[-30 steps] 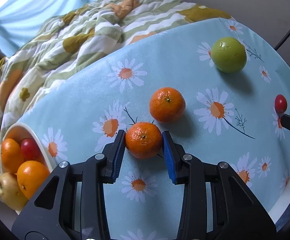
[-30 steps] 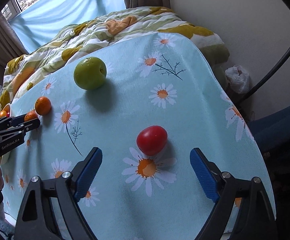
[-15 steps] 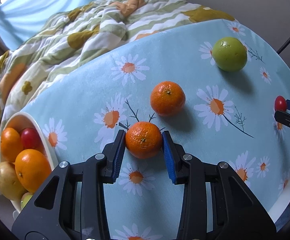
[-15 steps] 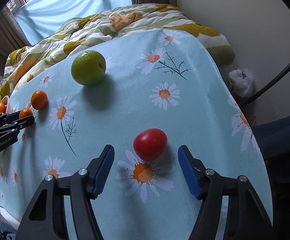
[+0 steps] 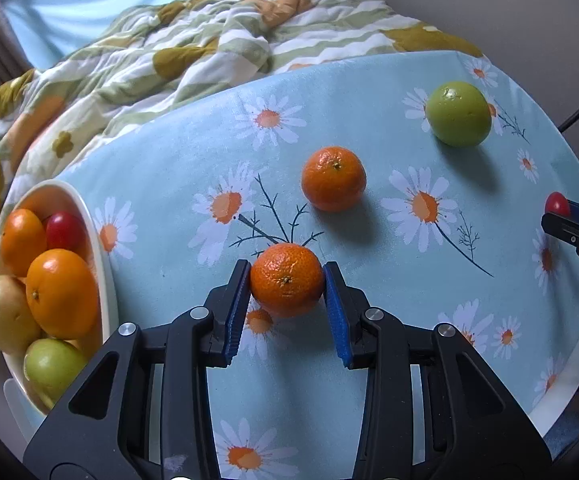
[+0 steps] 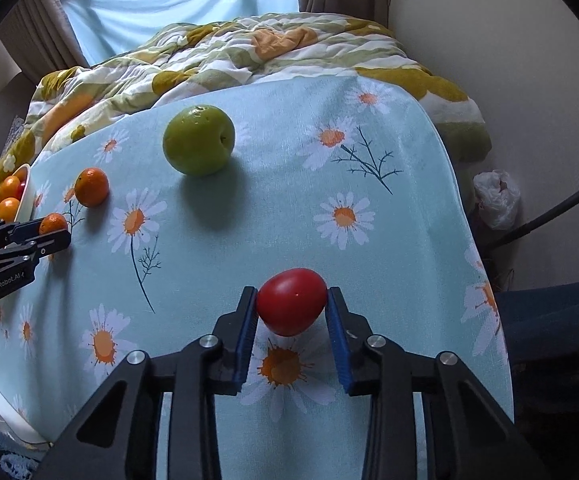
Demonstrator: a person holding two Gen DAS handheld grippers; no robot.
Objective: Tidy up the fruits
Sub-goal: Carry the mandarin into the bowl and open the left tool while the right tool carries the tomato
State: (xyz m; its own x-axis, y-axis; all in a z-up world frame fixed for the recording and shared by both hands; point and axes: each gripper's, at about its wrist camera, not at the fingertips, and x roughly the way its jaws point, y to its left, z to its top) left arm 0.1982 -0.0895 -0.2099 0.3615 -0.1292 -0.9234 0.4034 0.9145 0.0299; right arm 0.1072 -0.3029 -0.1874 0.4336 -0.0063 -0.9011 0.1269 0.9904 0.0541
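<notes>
My left gripper (image 5: 286, 286) is shut on a small tangerine (image 5: 287, 279) and holds it just above the daisy tablecloth. A second tangerine (image 5: 333, 178) lies beyond it, and a green apple (image 5: 458, 114) sits far right. A white bowl (image 5: 103, 248) at the left holds oranges, a red fruit, a pear and a green apple. My right gripper (image 6: 291, 302) is shut on a red tomato (image 6: 291, 301) near the table's right edge. The right wrist view also shows the green apple (image 6: 199, 140), the loose tangerine (image 6: 91, 186) and the left gripper (image 6: 29, 236).
A rumpled green, white and ochre quilt (image 5: 193, 48) lies behind the table. The tablecloth (image 6: 369, 216) drops off at the right, where a dark cable (image 6: 549, 212) and a plastic bag (image 6: 497, 196) lie by the wall.
The right gripper has closed from wide open onto the tomato. The left gripper keeps its grip on the tangerine and has shifted left towards the bowl, lifting slightly.
</notes>
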